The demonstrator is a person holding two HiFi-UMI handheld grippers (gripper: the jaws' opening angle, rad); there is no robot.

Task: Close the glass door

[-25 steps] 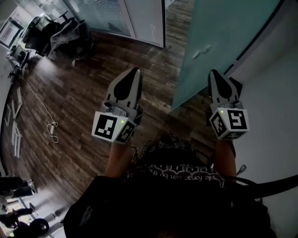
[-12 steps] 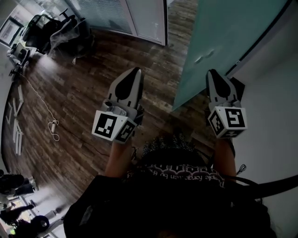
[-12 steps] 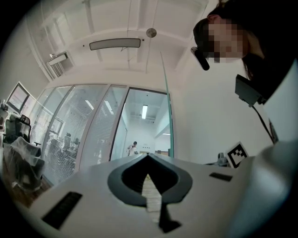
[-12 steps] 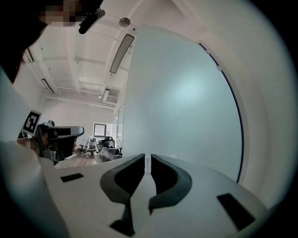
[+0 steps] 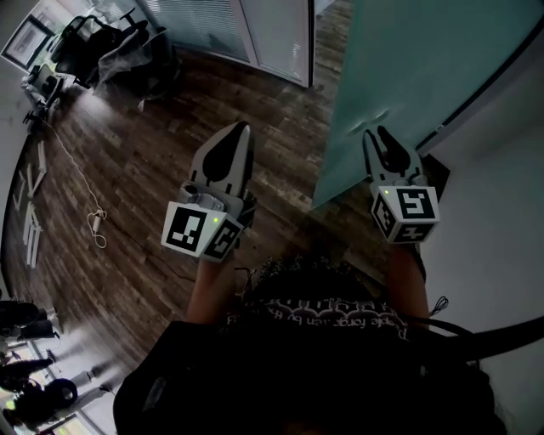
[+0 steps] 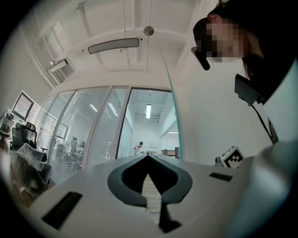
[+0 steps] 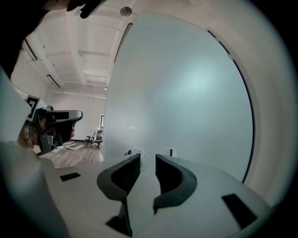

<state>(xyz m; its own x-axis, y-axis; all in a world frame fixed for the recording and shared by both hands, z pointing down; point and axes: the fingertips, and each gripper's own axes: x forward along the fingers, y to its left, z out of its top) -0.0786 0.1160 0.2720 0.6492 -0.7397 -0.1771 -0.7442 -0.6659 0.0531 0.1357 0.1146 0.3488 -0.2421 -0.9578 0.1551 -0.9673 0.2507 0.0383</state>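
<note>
The frosted teal glass door point(image 5: 416, 59) stands ajar at the upper right of the head view, its small metal handle point(image 5: 372, 117) just ahead of my right gripper point(image 5: 381, 136). That gripper's jaws have just been opening; they stand apart with nothing between them. In the right gripper view the door point(image 7: 186, 93) fills the picture, and the handle fittings point(image 7: 171, 152) show close beyond the gripper point(image 7: 147, 162). My left gripper point(image 5: 242, 127) hangs over the wood floor, left of the door, with its jaws together and empty. From the left gripper point(image 6: 148, 160) the door's edge point(image 6: 171, 111) shows.
Dark wood floor point(image 5: 136, 187) runs left, with a white cable point(image 5: 95, 223) lying on it. Office chairs point(image 5: 110, 51) stand at the upper left by a glass partition with blinds point(image 5: 212, 25). A white wall point(image 5: 501, 221) bounds the right. A distant person point(image 6: 138, 147) stands beyond the doorway.
My right gripper has moved forward and down towards the door handle, and its jaws have parted. The left gripper has drifted slightly forward, still shut.
</note>
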